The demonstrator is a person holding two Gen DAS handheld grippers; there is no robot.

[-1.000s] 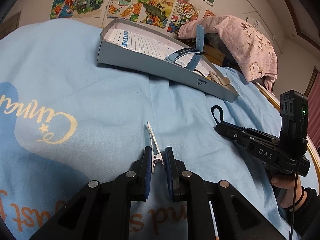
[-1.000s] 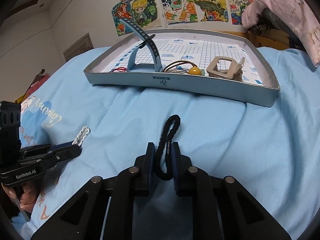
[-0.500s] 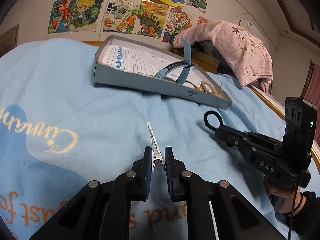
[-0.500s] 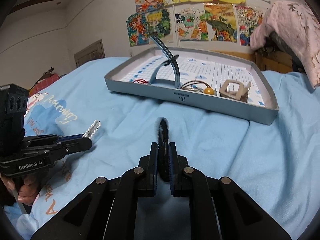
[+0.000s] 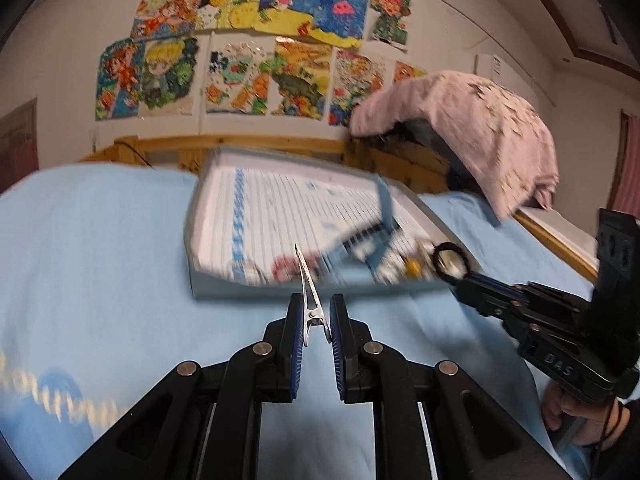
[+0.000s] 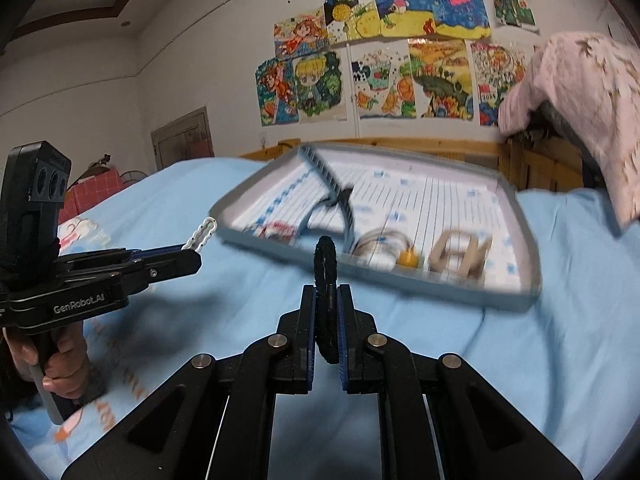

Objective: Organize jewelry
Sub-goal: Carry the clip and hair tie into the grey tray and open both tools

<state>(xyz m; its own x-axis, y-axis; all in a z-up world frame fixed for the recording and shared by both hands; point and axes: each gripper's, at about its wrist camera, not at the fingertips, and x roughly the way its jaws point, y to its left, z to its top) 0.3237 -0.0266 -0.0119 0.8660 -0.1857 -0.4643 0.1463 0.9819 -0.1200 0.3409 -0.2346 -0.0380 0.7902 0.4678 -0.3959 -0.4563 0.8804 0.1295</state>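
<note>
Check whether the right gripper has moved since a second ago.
Yes. The right gripper, shut on the black hair tie, has risen and advanced toward the grey tray, whose rim now sits nearer its fingertips.

Left hand-held gripper (image 5: 316, 322) level, jaws pinched nearly closed, right hand-held gripper (image 6: 327, 322) alongside, jaws clamped tight

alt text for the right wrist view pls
The right gripper pinches a black hair tie upright, aimed at a grey tray of jewelry on a blue bedsheet. At left, the left gripper holds a white hair clip.
</note>
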